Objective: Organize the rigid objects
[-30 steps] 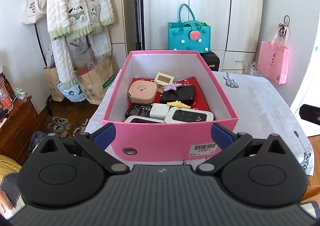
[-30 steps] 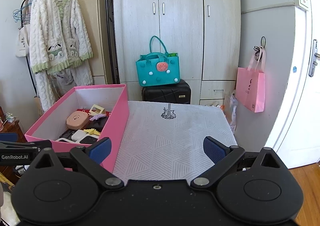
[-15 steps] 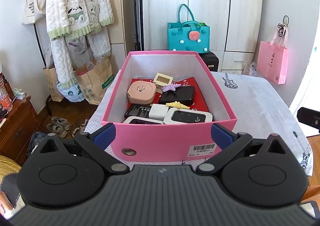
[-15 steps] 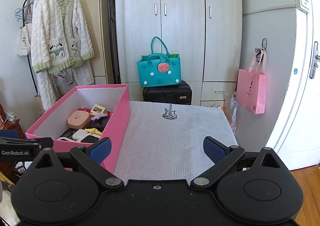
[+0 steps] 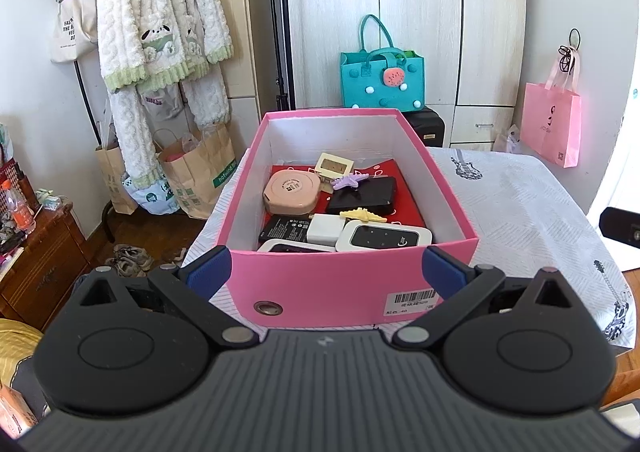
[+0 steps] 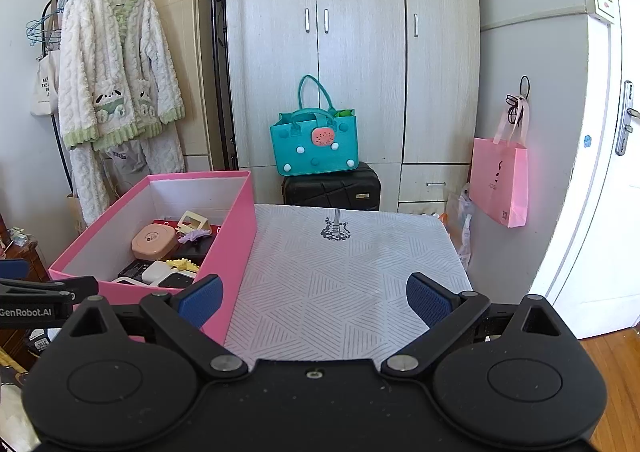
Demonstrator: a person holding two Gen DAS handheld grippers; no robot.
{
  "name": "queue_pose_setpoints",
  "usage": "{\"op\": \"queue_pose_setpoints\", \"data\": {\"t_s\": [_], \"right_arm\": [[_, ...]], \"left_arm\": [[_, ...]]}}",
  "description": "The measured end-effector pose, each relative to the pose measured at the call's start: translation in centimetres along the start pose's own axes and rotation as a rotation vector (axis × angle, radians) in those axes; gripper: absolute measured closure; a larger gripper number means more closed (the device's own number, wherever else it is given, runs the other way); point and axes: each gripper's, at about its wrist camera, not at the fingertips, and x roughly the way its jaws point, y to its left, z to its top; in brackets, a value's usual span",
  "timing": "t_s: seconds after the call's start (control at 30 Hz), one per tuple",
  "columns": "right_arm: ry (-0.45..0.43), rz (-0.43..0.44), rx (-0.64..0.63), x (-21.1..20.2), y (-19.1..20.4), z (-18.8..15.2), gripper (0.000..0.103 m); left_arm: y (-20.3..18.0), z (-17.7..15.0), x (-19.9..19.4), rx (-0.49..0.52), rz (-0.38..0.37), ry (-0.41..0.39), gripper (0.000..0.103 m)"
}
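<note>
A pink box [image 5: 344, 284] [image 6: 236, 228] stands on the left of the table, holding a round pink case [image 5: 292, 189] [image 6: 154, 242], a black device [image 5: 364, 195], a white router with a dark screen [image 5: 384, 240], a white charger [image 5: 326, 229], a purple clip [image 5: 348, 181], a yellow clip [image 5: 362, 215] and a small beige frame [image 5: 334, 165]. My left gripper [image 5: 326, 272] stands open just before the box's near wall, nothing between its fingers. My right gripper [image 6: 314, 298] is open over the bare tablecloth, right of the box.
The table wears a white patterned cloth [image 6: 344, 272] with guitar prints. Behind it stand a black suitcase [image 6: 332, 187] with a teal bag [image 6: 314, 143], wardrobes, a pink bag [image 6: 500, 179] on the wall, and a coat rack [image 5: 160, 51] with paper bags at left.
Both grippers have shifted only slightly; the views have drifted a little, and the box and its contents stay where they were.
</note>
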Motion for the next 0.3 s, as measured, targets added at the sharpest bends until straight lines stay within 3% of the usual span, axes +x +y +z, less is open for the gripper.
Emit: {"op": "queue_pose_setpoints", "data": {"t_s": [0.3], "right_arm": [[0.001,-0.001,-0.006,-0.13,0.12,-0.19,0.003]], "left_arm": [[0.05,0.01,-0.13,0.005,-0.002,-0.007,0.0]]}}
